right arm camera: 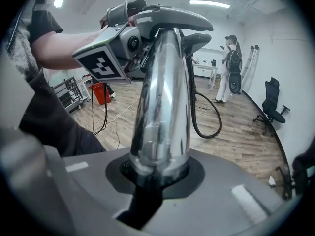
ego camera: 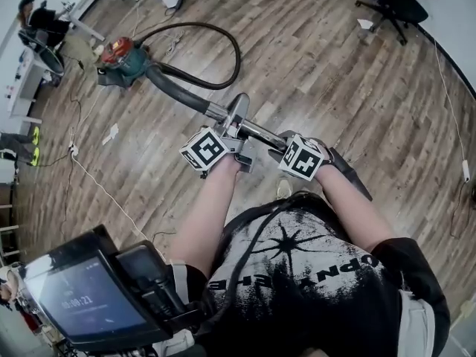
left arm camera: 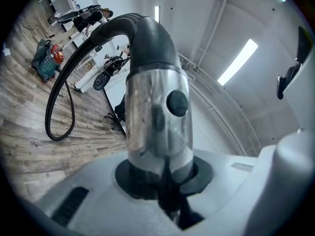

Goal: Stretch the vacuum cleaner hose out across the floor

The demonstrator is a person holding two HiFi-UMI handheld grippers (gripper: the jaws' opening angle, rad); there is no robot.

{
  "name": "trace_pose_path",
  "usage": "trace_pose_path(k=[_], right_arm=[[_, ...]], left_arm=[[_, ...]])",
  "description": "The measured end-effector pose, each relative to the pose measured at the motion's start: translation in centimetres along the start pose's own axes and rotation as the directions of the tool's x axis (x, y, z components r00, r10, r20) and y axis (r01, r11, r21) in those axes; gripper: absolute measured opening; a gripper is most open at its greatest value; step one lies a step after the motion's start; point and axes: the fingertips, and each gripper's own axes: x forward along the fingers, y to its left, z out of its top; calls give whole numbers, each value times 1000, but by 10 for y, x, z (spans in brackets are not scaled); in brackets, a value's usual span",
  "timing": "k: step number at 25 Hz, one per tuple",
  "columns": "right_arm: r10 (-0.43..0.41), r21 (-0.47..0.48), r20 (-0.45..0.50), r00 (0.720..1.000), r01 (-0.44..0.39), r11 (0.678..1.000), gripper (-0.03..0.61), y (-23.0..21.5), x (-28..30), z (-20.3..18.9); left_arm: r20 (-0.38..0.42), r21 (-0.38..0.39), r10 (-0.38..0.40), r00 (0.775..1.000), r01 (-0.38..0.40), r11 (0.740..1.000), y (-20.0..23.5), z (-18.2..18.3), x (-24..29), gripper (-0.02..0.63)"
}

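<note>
In the gripper views I see my left gripper (left arm camera: 160, 178) and right gripper (right arm camera: 156, 178) fingers clamped on the chrome wand (right arm camera: 160, 112), while head view shows the hose (ego camera: 232, 47) curled on the floor (ego camera: 335, 73) by the vacuum cleaner (ego camera: 123, 59).

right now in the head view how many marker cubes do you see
2. The left cube sits on the left gripper, the right cube on the right gripper; both grippers' jaws are closed on the vacuum's metal tube. None seems hidden.

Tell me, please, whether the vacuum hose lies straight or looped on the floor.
Looped: from the vacuum cleaner the hose arcs out across the floor and curls back toward the metal wand.
</note>
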Motion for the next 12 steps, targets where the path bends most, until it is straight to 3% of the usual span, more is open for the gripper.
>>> trace_pose_path(k=[7, 12], right_arm=[[-28, -7, -50, 998, 27, 1000, 75, 47, 9, 10], [-101, -6, -79, 992, 101, 995, 74, 79, 9, 8]], left_arm=[[19, -28, 4, 1000, -4, 1000, -3, 4, -53, 57], [28, -60, -10, 1000, 12, 998, -7, -4, -90, 58]])
